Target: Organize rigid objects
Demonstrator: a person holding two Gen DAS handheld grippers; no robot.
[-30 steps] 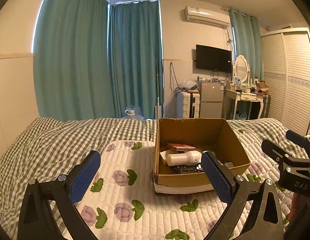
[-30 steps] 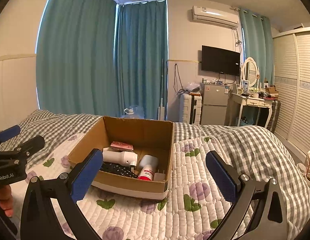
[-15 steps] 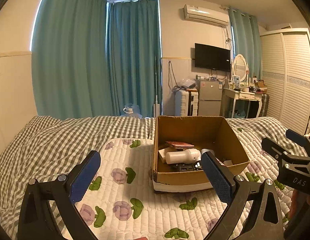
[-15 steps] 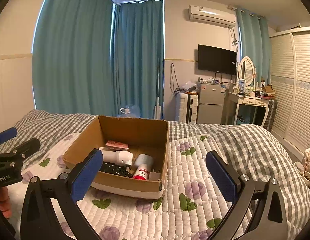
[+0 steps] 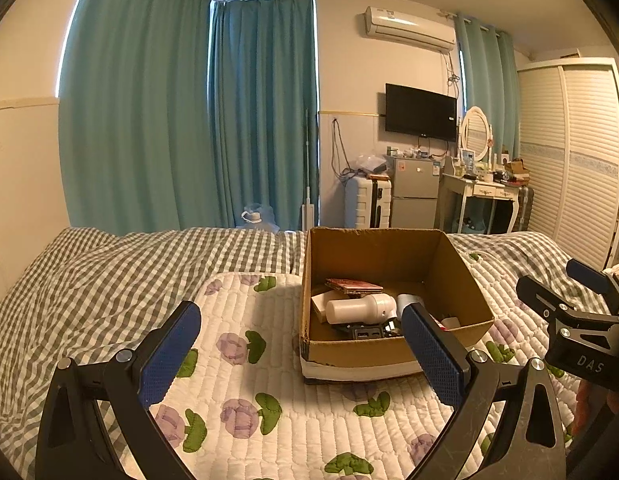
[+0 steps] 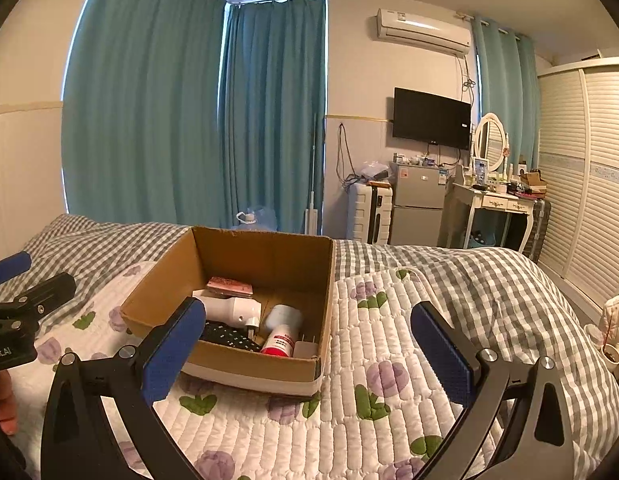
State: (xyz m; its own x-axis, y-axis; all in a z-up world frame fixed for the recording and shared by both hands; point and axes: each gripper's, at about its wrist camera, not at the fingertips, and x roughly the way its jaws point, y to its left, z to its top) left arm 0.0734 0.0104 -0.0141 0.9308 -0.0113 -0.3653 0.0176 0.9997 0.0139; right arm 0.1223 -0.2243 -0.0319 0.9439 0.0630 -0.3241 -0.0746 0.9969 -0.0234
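Observation:
An open cardboard box [image 5: 393, 252] [image 6: 265, 252] stands on the quilted flowered pad on the bed. Inside lie a white bottle-shaped object [image 5: 359, 309] [image 6: 231, 308], a reddish flat wallet [image 5: 353, 286] [image 6: 229, 287], a black keyed device [image 5: 367, 330] [image 6: 229, 336], a red-and-white bottle [image 6: 279, 342] and a white charger [image 6: 305, 349]. My left gripper [image 5: 301, 354] is open and empty, in front of the box. My right gripper [image 6: 309, 354] is open and empty, in front of the box's right corner. Each gripper shows at the edge of the other's view.
The flowered pad [image 5: 245, 384] lies on a grey checked bedcover [image 5: 109, 272]. Beyond the bed are teal curtains [image 5: 189, 120], a white suitcase [image 5: 367, 204], a small fridge [image 5: 413, 194], a dressing table [image 5: 481, 192] and a louvred wardrobe [image 5: 573, 152].
Both grippers have drawn back and risen slightly, so the box looks a little smaller and more of its inside shows. Both jaws stay open.

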